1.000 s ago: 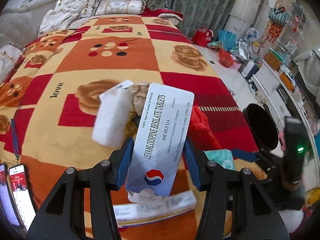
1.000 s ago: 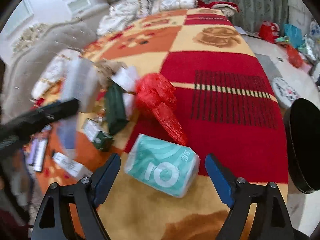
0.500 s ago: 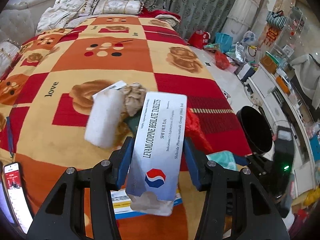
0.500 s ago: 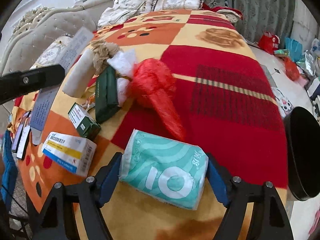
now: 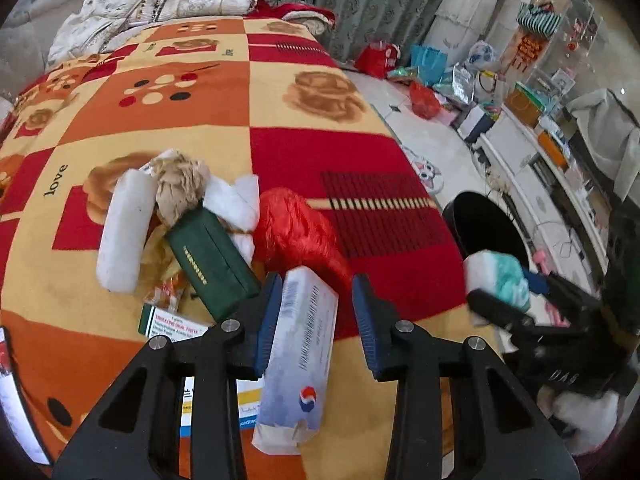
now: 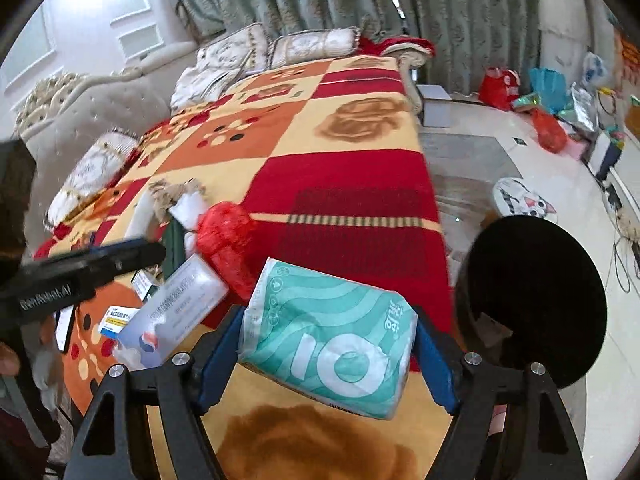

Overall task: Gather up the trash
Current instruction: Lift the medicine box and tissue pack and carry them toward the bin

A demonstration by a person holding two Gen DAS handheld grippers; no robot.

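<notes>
My left gripper [image 5: 316,316] holds a white tablet box [image 5: 298,356]; the box touches only the left finger, with a gap to the right one. The box also shows in the right wrist view [image 6: 176,308]. My right gripper [image 6: 328,344] is shut on a teal tissue pack [image 6: 332,340], lifted above the bed; the pack also shows in the left wrist view [image 5: 500,280]. A black bin [image 6: 536,300] stands on the floor to the right, and shows in the left wrist view [image 5: 488,228]. A red plastic bag [image 5: 296,236], a green box [image 5: 212,264] and a white roll [image 5: 124,236] lie on the bed.
The bed has a red, orange and yellow blanket [image 5: 200,92]. Small medicine boxes [image 5: 168,324] and crumpled paper [image 5: 180,188] lie near the pile. A phone [image 5: 12,392] lies at the left edge. Bags and clutter [image 5: 424,76] line the floor at the right.
Both grippers have swung right toward the bin. The right gripper closed on the tissue pack and lifted it. The tablet box has tilted and now rests loosely against the left finger.
</notes>
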